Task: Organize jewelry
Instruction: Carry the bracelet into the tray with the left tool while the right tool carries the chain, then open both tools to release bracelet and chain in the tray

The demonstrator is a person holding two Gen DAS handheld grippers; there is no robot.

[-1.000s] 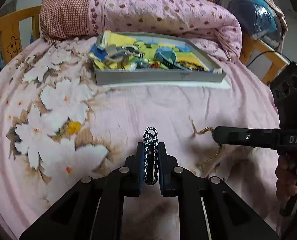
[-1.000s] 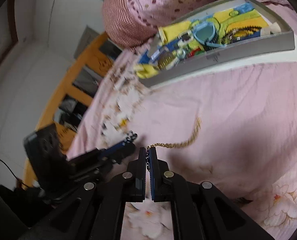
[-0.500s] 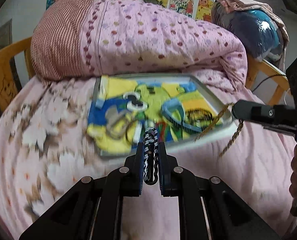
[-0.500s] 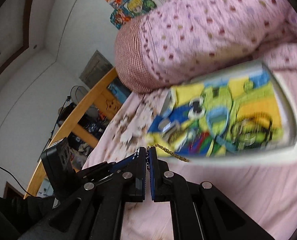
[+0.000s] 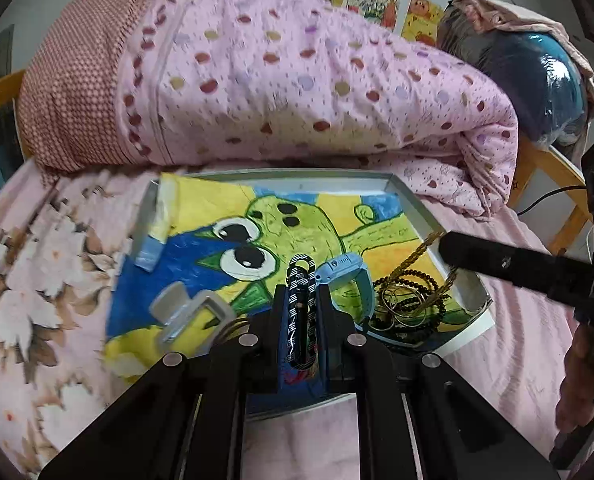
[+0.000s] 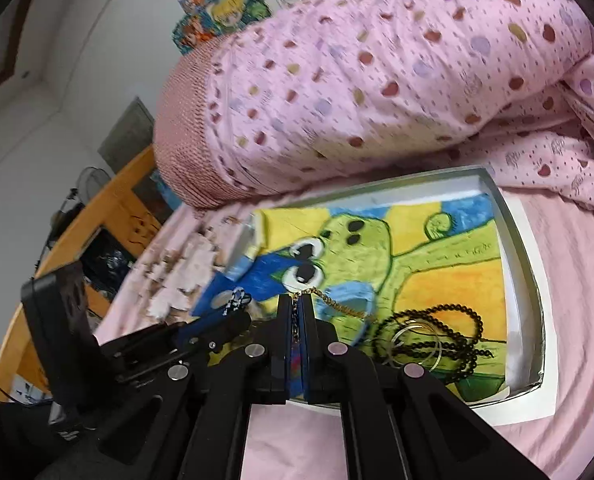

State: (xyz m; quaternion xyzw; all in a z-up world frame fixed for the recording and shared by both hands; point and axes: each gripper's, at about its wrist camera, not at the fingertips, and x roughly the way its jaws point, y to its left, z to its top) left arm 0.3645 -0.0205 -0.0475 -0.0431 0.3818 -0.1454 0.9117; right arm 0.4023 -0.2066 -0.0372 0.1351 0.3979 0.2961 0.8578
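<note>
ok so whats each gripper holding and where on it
The left gripper pinches a black-and-white braided bracelet across its middle; the right gripper grips a gold chain near one end.

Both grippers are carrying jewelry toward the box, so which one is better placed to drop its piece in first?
Probably right: the right gripper holds its gold chain over the box already, trailing onto the beads.

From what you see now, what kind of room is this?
Probably a child's bedroom: a bed with a rolled quilt, cartoon posters on the wall, and a tray lined with a frog drawing.
</note>
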